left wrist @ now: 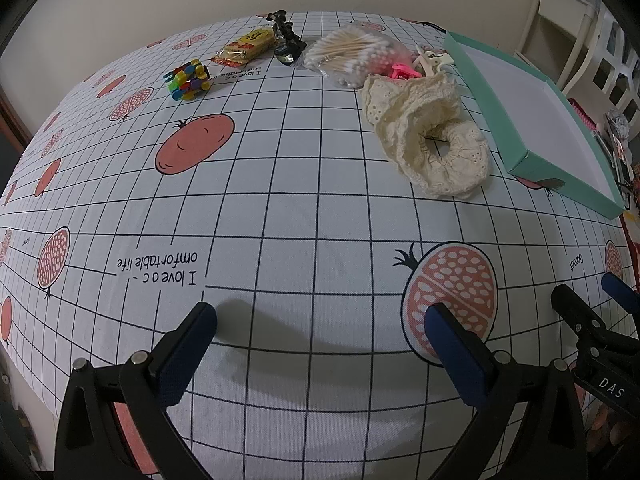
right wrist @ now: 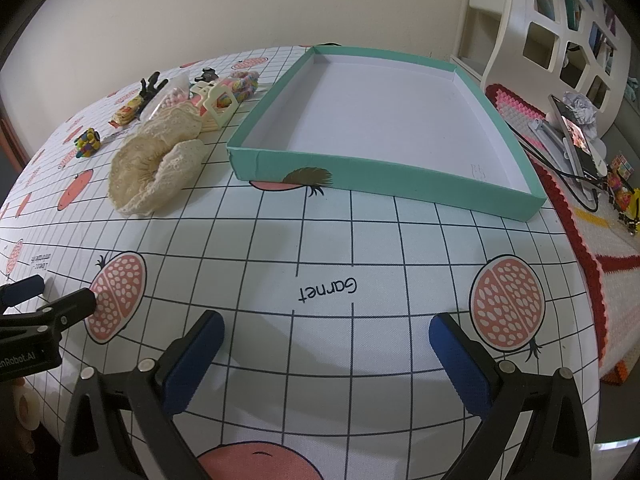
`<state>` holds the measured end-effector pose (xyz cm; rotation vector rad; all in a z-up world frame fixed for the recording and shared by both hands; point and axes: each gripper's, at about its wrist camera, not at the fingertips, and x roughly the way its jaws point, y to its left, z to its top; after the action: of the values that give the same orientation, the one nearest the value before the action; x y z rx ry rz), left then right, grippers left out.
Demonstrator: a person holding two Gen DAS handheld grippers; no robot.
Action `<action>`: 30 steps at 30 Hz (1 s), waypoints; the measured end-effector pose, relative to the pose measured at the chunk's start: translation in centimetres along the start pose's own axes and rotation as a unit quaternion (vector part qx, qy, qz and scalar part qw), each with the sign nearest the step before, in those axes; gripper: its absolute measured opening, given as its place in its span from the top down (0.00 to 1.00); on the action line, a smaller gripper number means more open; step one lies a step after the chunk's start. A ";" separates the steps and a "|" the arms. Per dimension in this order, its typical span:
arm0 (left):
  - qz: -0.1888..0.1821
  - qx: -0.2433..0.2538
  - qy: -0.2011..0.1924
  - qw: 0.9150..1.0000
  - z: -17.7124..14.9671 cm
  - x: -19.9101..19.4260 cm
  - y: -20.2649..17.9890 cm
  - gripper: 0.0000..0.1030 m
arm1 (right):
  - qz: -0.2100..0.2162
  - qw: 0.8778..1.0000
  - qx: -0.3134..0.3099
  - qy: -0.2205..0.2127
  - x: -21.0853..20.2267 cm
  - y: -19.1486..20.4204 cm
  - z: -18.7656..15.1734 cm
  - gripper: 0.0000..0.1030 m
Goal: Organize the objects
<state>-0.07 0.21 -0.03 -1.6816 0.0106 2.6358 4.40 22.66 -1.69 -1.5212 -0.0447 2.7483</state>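
Hovering: both tongs agape, empty; tray w/ nothing inside.

Bench cloth: white, dark grid lines, salmon pomegranate prints, black lettering.
Shallow cardboard tray: teal outside, white inside.
Lace fabric scrunchie: cream, eyelet pattern.
Plastic block toy: mixed green, yellow, blue, red.
Snack packet: yellow and red.
Cotton swab bag: clear, white tips, tan sticks.
Left tool: black frame, blue pads.
Right tool: black frame, blue pads.
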 end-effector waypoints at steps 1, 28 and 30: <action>0.000 0.000 0.000 1.000 0.0 0.0 0.0 0.00 | 0.000 1.000 0.000 0.000 0.0 0.0 0.0 0.00; -0.007 -0.001 -0.012 1.000 8.6 -2.8 0.1 0.00 | 0.046 0.998 0.002 -0.054 -3.1 0.7 8.0 0.00; -0.011 0.001 -0.007 1.000 10.5 -3.3 -0.2 0.00 | 0.049 0.997 0.006 -0.064 -3.4 0.6 10.1 0.00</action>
<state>-8.24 0.54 7.39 -1.6521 -0.0056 2.6322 -2.29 21.74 6.54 -1.3797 0.0464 2.9127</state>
